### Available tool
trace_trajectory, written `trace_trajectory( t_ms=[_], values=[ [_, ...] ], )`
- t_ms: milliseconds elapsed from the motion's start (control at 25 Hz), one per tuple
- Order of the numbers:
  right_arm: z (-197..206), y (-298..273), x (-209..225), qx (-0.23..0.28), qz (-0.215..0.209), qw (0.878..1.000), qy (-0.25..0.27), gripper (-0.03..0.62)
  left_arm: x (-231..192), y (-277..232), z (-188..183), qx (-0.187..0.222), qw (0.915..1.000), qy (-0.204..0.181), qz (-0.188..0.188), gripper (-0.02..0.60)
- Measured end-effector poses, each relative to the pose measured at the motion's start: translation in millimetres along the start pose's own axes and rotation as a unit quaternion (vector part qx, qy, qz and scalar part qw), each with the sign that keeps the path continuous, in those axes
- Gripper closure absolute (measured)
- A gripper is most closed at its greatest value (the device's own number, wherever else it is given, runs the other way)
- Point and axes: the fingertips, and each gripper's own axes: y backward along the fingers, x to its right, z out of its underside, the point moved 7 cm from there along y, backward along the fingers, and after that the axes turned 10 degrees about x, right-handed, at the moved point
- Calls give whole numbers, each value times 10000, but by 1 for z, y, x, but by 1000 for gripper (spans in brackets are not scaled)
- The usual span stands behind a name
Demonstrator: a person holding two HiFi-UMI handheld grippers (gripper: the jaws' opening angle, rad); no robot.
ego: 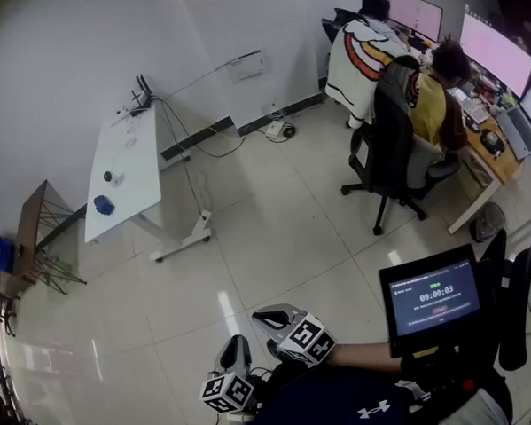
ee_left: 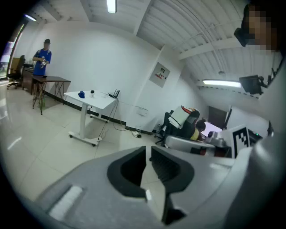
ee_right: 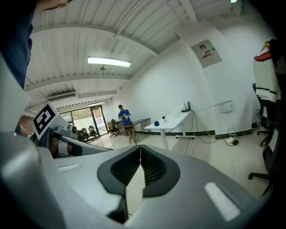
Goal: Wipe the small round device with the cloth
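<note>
Far across the room stands a white table (ego: 122,184). On it lie a small dark round device (ego: 108,177) and a blue cloth (ego: 103,205), a little apart. Both grippers hover low over the floor near my body, far from the table. My left gripper (ego: 239,344) has a thin slit between its jaw tips and nothing in it. My right gripper (ego: 273,319) is shut and empty. The left gripper view shows its gripper (ee_left: 148,150), the table (ee_left: 96,100), cloth (ee_left: 82,94) and device (ee_left: 92,93). The right gripper view shows its gripper (ee_right: 140,146), cloth (ee_right: 157,123) and device (ee_right: 163,118).
Glossy tiled floor lies between me and the table. Two people sit on office chairs (ego: 395,147) at a desk with monitors (ego: 492,49) at the upper right. A tablet screen (ego: 434,298) stands by my right side. A wooden side table (ego: 35,219) stands left; cables and a power strip (ego: 279,129) run along the wall.
</note>
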Motion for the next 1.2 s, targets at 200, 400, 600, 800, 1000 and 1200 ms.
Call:
trace_trajectory(
  t_ms=[200, 400, 600, 800, 1000, 1200],
  values=[
    [-3, -7, 28, 209, 505, 9985, 88, 582, -5, -46, -5, -134, 9981, -107, 587, 541],
    [-9, -68, 59, 26, 604, 9982, 29, 582, -45, -89, -35, -122, 9980, -99, 619, 541],
    [-14, -129, 64, -132, 493, 9987, 85, 582, -99, -111, -60, -63, 9989, 109, 447, 542],
    [-26, -189, 70, -250, 437, 9985, 203, 582, -147, -133, -90, -6, 9989, 215, 422, 541],
    [-40, -243, 69, -251, 311, 9983, 414, 582, -188, -150, -118, 133, 9988, 226, 416, 542],
    [-53, -280, 71, -275, 136, 9984, 481, 582, -210, -161, -142, 207, 9989, 263, 322, 542]
  ],
)
